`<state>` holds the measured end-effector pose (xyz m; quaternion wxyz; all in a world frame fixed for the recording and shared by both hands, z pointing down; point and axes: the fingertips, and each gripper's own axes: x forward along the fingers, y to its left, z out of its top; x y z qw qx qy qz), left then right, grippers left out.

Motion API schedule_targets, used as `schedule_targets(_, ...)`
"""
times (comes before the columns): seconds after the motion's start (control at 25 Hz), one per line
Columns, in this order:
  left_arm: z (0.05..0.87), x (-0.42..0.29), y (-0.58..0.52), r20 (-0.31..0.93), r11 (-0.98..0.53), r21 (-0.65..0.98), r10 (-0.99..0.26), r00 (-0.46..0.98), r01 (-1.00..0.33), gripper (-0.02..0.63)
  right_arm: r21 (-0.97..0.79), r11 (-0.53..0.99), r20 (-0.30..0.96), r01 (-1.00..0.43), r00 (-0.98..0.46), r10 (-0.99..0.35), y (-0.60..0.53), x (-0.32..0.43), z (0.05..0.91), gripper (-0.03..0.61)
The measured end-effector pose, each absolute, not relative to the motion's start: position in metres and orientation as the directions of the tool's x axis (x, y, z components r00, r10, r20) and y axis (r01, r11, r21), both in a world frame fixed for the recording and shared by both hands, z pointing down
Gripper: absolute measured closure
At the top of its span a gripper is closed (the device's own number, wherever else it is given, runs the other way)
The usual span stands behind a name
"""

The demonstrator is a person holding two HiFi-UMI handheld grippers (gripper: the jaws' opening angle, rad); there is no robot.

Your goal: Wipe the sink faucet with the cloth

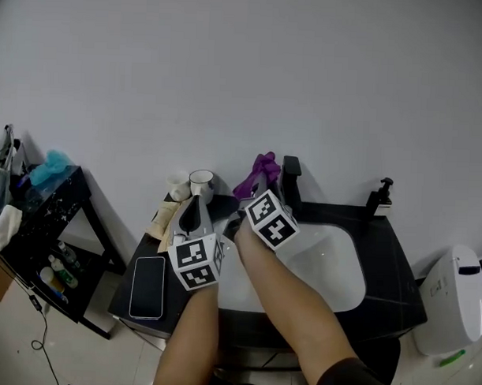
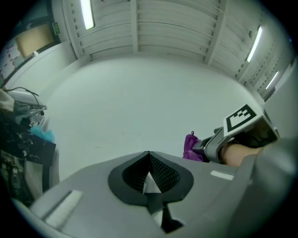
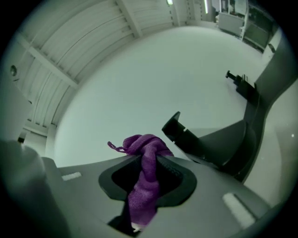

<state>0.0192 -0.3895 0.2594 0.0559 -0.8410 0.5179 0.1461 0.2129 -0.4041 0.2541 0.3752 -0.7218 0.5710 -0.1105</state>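
Note:
A black faucet [image 1: 292, 182] stands at the back rim of a white sink [image 1: 345, 274] set in a black counter. My right gripper [image 1: 260, 184] is shut on a purple cloth [image 1: 260, 173], held just left of the faucet top. In the right gripper view the purple cloth [image 3: 145, 179] hangs pinched between the jaws, with the faucet [image 3: 223, 144] close on the right. My left gripper [image 1: 191, 215] is held over the counter's left part, jaws closed with nothing between them. From the left gripper view the cloth [image 2: 193, 148] and the right gripper show at the right.
Two cups [image 1: 191, 184] stand at the counter's back left. A phone [image 1: 148, 286] lies on the counter's left edge. A black soap dispenser [image 1: 380, 197] stands at the back right. A dark shelf [image 1: 46, 236] with bottles is at far left, a white bin [image 1: 450, 294] at right.

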Motion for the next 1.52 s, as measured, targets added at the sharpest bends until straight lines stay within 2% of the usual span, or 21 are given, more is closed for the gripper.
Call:
schedule_targets(0.32,0.246,0.031,-0.375,-0.36,-0.498,0.004,-0.81,0.464,-0.867,0.597,-0.789,-0.141,-0.166,-0.598,0.428,-0.888,-0.419,0.236,0.288,0.485)
schedule_targets(0.88,0.244,0.053,-0.369,-0.353,-0.547,-0.067,-0.769,0.533,-0.834,0.597,-0.857,-0.203,-0.03,-0.474,0.438,-0.898,-0.407,0.237,0.361,0.486)
schedule_targets(1.0,0.243,0.059,-0.367,-0.357,-0.549,-0.097,-0.759,0.544,-0.83,0.597,-0.843,-0.212,-0.013,-0.494,0.414,-0.91,-0.404,0.23,0.368,0.486)
schedule_targets(1.12,0.245,0.055,-0.369,-0.35,-0.538,-0.085,-0.772,0.531,-0.839,0.597,-0.749,-0.206,-0.011,-0.629,0.323,-0.946,-0.4,0.216,0.36,0.486)
schedule_targets(1.28,0.254,0.049,-0.379,-0.318,-0.523,-0.041,-0.801,0.508,-0.851,0.597,-0.487,-0.114,-0.041,-0.866,0.152,-0.987,-0.381,0.191,0.331,0.486)
schedule_targets(1.52,0.266,0.063,-0.382,-0.264,-0.564,-0.04,-0.79,0.553,-0.825,0.597,-0.104,0.032,-0.221,-0.994,-0.008,-0.975,-0.323,0.171,0.268,0.485)
